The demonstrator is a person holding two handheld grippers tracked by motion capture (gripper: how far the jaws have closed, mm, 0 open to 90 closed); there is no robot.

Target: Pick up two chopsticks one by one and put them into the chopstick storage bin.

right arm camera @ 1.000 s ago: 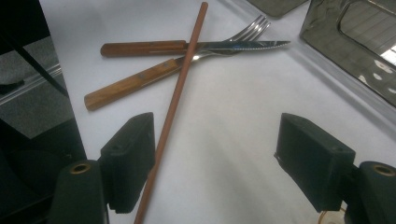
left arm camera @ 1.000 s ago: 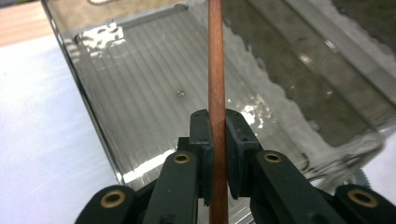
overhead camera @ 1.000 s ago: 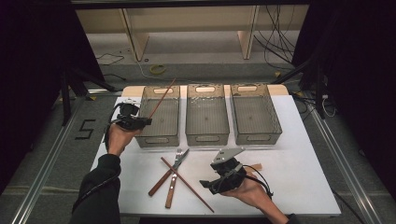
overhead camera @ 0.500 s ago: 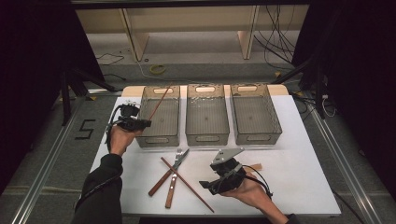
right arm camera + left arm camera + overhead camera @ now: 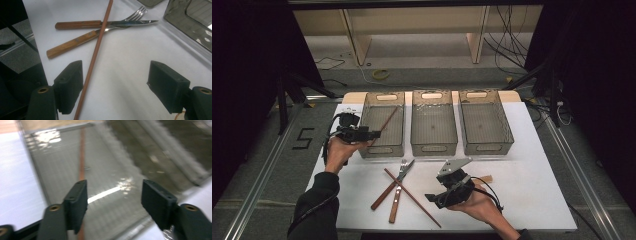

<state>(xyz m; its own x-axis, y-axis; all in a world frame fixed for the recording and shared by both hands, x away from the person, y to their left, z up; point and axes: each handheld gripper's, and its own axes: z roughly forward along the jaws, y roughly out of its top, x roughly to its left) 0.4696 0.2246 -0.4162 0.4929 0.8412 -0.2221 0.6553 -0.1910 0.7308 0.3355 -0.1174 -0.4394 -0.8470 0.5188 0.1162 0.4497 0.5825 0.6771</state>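
From the high view, three clear grey plastic bins stand in a row at the back of the white counter. A thin reddish-brown wooden chopstick leans inside the left bin, and the left gripper is held at that bin's near-left edge. Its jaws have just been opening. On the counter in front lie a second chopstick, a wooden-handled fork and a wooden-handled knife, crossed over one another; the right gripper hovers just beside them.

The left gripper view, blurred, looks through jaws set well apart with nothing between them – the leaning chopstick runs up the bin's ribbed, glossy floor.

The right gripper view shows what the high view cannot: steel fork tines and a serrated blade with riveted handles – the chopstick lies across both. Jaws apart, empty.
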